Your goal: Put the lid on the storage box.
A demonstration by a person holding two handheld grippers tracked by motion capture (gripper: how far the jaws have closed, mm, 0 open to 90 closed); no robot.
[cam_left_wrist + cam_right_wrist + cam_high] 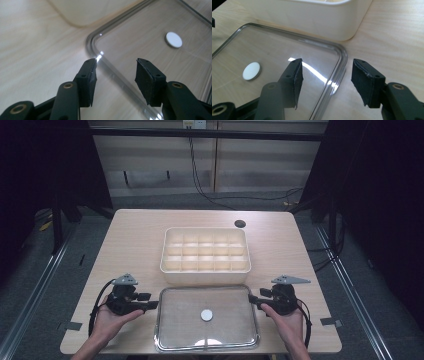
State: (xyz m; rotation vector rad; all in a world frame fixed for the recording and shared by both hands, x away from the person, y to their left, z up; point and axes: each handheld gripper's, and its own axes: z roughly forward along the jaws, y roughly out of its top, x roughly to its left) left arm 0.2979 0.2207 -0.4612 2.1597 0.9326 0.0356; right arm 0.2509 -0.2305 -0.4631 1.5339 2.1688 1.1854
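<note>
Where both tools (153, 304) (251, 299) straddle its edges agape, the clear lid (175, 320) bears a white disc (207, 315).

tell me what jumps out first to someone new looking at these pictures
A clear lid with a white round disc at its centre lies flat at the table's near edge, behind it a cream compartment tray. The left gripper and right gripper straddle the lid's opposite side rims, pads not yet pressing.

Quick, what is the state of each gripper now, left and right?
Left gripper: open, astride the clear lid's left rim, not gripping.
Right gripper: open, astride the lid's right rim, not gripping.
</note>
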